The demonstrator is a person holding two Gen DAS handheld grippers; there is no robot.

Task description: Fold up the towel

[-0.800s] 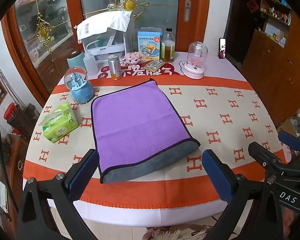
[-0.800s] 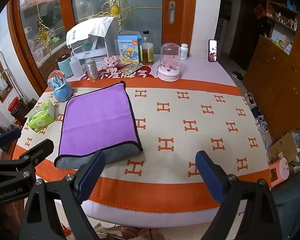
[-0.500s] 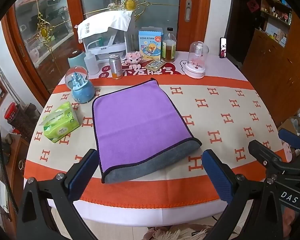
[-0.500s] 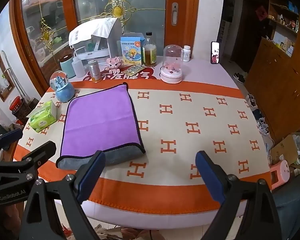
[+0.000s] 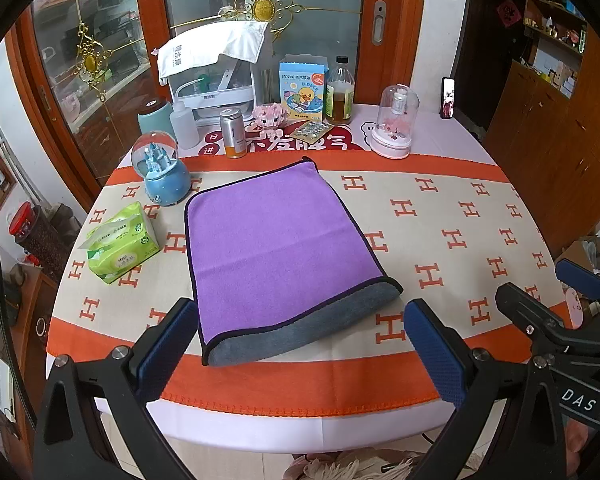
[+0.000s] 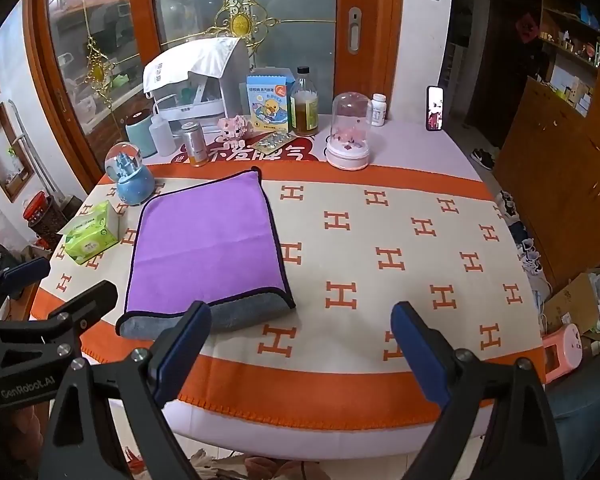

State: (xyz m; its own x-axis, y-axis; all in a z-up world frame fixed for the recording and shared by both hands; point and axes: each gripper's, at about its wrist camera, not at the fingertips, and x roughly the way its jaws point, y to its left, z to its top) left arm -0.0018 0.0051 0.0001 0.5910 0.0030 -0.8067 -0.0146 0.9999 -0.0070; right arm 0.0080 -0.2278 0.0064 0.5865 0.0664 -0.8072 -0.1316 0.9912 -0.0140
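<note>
Purple towel (image 5: 276, 248), folded, on tablecloth (image 5: 460, 216) left of centre.
Long axis running near edge to far edge, grey fold nearest; left gripper (image 5: 300, 344) and right gripper (image 6: 300, 344) both spread wide, holding nothing.

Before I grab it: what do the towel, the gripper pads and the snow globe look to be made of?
Towel: soft matte cloth, likely microfibre, with a purple face, grey underside and dark stitched edging.
Left gripper pads: blue with a fine dotted texture, probably rubber.
Snow globe: clear glossy dome, glass or plastic, I cannot tell which; the blue base looks glazed or smooth plastic.
</note>
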